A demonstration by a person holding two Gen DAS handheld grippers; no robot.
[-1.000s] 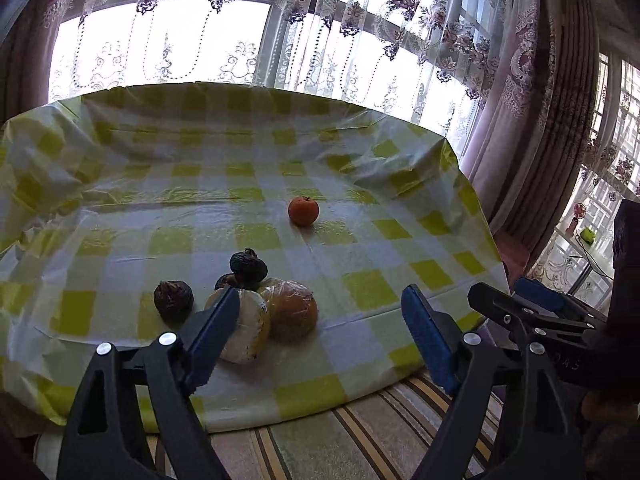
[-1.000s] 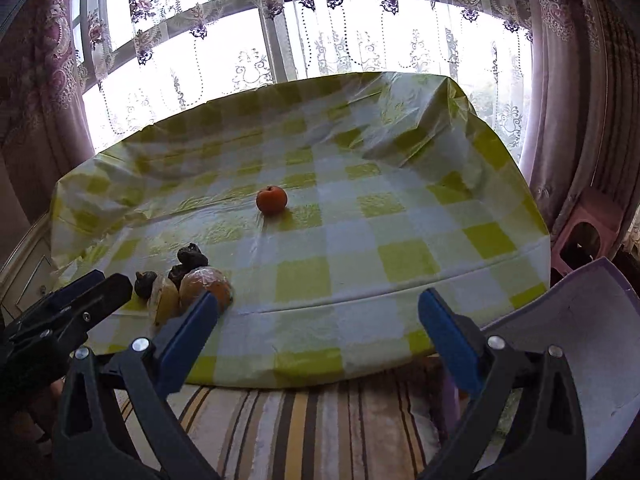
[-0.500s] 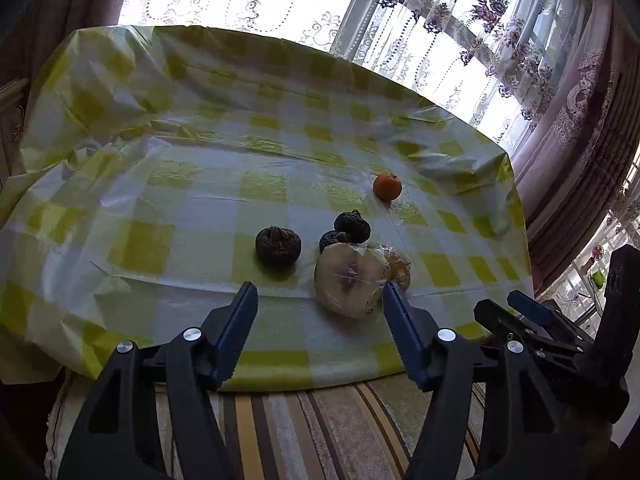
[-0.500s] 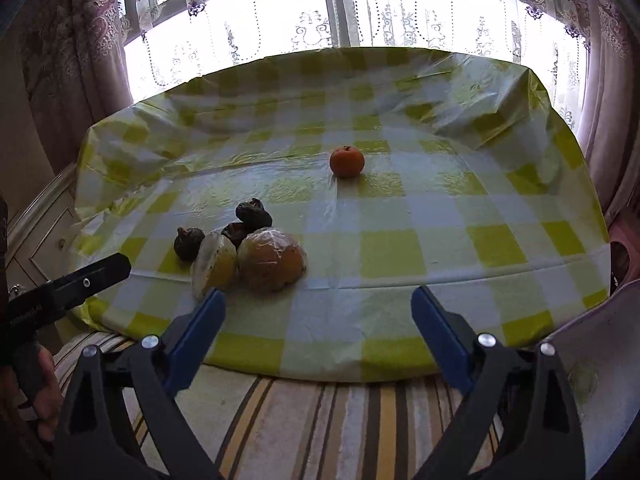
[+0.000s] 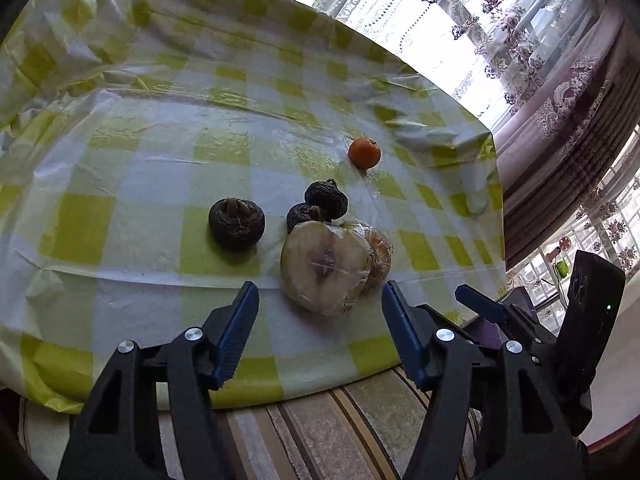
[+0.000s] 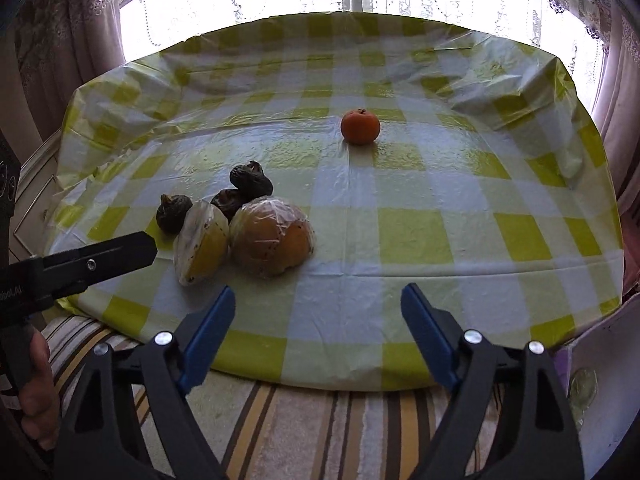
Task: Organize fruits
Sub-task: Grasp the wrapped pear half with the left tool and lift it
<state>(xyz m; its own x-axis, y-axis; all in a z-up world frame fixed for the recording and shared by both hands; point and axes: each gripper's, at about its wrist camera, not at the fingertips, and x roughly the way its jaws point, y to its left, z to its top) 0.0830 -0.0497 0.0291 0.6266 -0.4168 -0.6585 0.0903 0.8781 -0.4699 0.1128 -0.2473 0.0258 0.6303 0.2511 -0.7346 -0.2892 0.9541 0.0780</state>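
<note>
Left gripper (image 5: 320,300): jaws partly apart, empty, just short of the wrapped halves (image 5: 326,266). Right gripper (image 6: 318,300): wide, closing, empty. Three dark fruits (image 5: 236,222) cluster at 11 o'clock of the halves; orange (image 6: 360,126) well apart at 1 o'clock on the cloth (image 6: 440,240).

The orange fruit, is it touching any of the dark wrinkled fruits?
Apart. The right wrist view shows bare tablecloth between the orange fruit and the nearest dark wrinkled fruit.

Beyond the blue-padded black fingers (image 5: 236,332), the worktop (image 5: 120,168) wears a yellow-green and white checked cover. On it lie an orange tangerine (image 6: 360,126), dark brown wrinkled fruits (image 5: 236,222) and pale, plastic-wrapped cut fruit (image 5: 325,266). Below the fingers runs brown-and-cream striped fabric (image 6: 304,432).
</note>
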